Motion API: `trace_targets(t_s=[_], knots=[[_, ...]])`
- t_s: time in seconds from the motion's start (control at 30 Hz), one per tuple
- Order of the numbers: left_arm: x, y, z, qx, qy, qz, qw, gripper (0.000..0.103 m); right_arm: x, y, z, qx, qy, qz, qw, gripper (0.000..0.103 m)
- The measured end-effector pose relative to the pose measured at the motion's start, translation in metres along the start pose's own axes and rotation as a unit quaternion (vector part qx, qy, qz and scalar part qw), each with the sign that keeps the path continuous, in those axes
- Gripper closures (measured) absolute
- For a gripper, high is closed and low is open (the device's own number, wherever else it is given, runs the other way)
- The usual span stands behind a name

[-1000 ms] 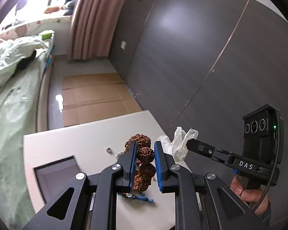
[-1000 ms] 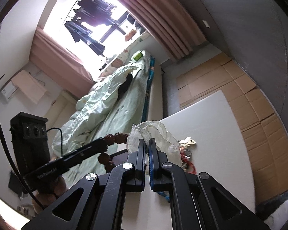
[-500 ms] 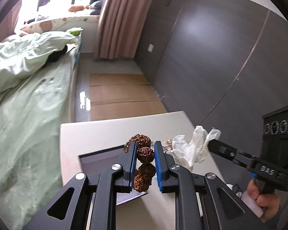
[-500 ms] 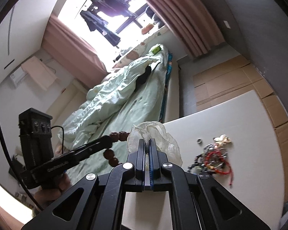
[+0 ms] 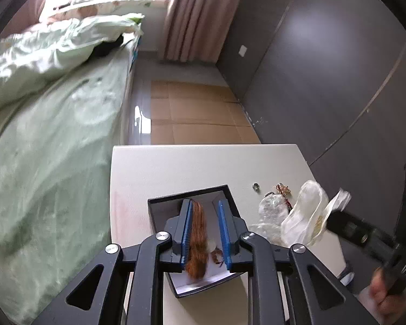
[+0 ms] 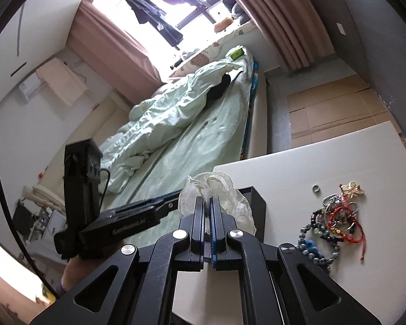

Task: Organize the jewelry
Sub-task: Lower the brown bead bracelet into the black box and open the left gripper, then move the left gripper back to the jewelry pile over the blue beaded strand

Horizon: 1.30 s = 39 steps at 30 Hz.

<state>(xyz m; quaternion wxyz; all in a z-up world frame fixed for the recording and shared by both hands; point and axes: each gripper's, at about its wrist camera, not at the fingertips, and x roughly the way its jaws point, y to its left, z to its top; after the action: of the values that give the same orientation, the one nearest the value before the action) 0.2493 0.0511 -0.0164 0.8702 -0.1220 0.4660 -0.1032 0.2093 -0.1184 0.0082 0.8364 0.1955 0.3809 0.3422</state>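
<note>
Left gripper (image 5: 205,224) parted, blurred brown bead bracelet (image 5: 197,241) between fingers above black box (image 5: 159,211), lower centre. Right gripper (image 6: 208,216) clamped on clear plastic bag (image 6: 216,189).

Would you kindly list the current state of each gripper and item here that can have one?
left gripper: open, over the box
brown bead bracelet: motion-blurred between the open fingers, apparently dropping
black box: open, lidless, on the table
right gripper: shut on the plastic bag
plastic bag: crumpled, held up off the table
jewelry pile: tangled, loose on the table
small ring: lying flat, apart from the pile
</note>
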Motion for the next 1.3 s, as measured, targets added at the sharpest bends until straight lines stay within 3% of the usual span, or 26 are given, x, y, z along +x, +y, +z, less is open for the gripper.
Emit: trace_targets(t_s=[0.13,0.17,0.3,0.43,0.6,0.67,0.7,0.73,0.8,0.97,1.07,1.13,1.3], knots=[[-0.009,0.016,-0.001,-0.035,-0.005,-0.006,0.9993,0.052,0.011,0.002,-0.001,-0.008,0.015,-0.007,1.0,0.098],[-0.013,0.02,-0.002,-0.041,-0.012,-0.004,0.9991,0.049,0.012,0.003,0.0,-0.01,0.017,-0.01,1.0,0.098],[-0.029,0.03,-0.006,-0.05,-0.031,0.009,0.9982,0.047,0.025,0.004,0.0,-0.014,0.033,-0.022,0.999,0.098],[-0.04,0.039,-0.015,-0.06,-0.044,0.023,0.997,0.037,0.038,0.009,-0.001,-0.023,0.047,-0.029,0.998,0.098],[-0.051,0.048,-0.025,-0.074,-0.056,0.02,0.9955,0.033,0.054,0.02,-0.003,-0.036,0.06,-0.025,0.997,0.097],[-0.054,0.051,-0.026,-0.078,-0.062,0.025,0.9947,0.027,0.064,0.02,-0.004,-0.034,0.079,-0.023,0.996,0.072],[-0.055,0.051,-0.027,-0.08,-0.064,0.026,0.9944,0.023,0.067,0.018,-0.005,-0.029,0.089,-0.027,0.995,0.038],[-0.056,0.052,-0.027,-0.081,-0.066,0.026,0.9942,0.019,0.068,0.017,-0.006,-0.025,0.092,-0.035,0.995,0.019],[-0.059,0.052,-0.026,-0.081,-0.074,0.02,0.9937,0.017,0.065,0.014,-0.007,-0.023,0.086,-0.045,0.995,0.011],[-0.065,0.048,-0.026,-0.069,-0.085,0.023,0.9937,0.016,0.051,0.002,-0.008,-0.019,0.086,-0.082,0.993,0.011],[-0.066,0.048,-0.026,-0.069,-0.086,0.018,0.9937,0.016,0.048,-0.013,-0.016,0.008,0.106,-0.077,0.991,0.012],[-0.066,0.049,-0.026,-0.069,-0.083,0.017,0.994,0.016,0.05,-0.024,-0.022,0.035,0.122,-0.058,0.99,0.028],[-0.061,0.047,-0.026,-0.066,-0.073,0.016,0.995,0.016,0.071,-0.035,-0.036,0.058,0.163,-0.042,0.984,0.055]])
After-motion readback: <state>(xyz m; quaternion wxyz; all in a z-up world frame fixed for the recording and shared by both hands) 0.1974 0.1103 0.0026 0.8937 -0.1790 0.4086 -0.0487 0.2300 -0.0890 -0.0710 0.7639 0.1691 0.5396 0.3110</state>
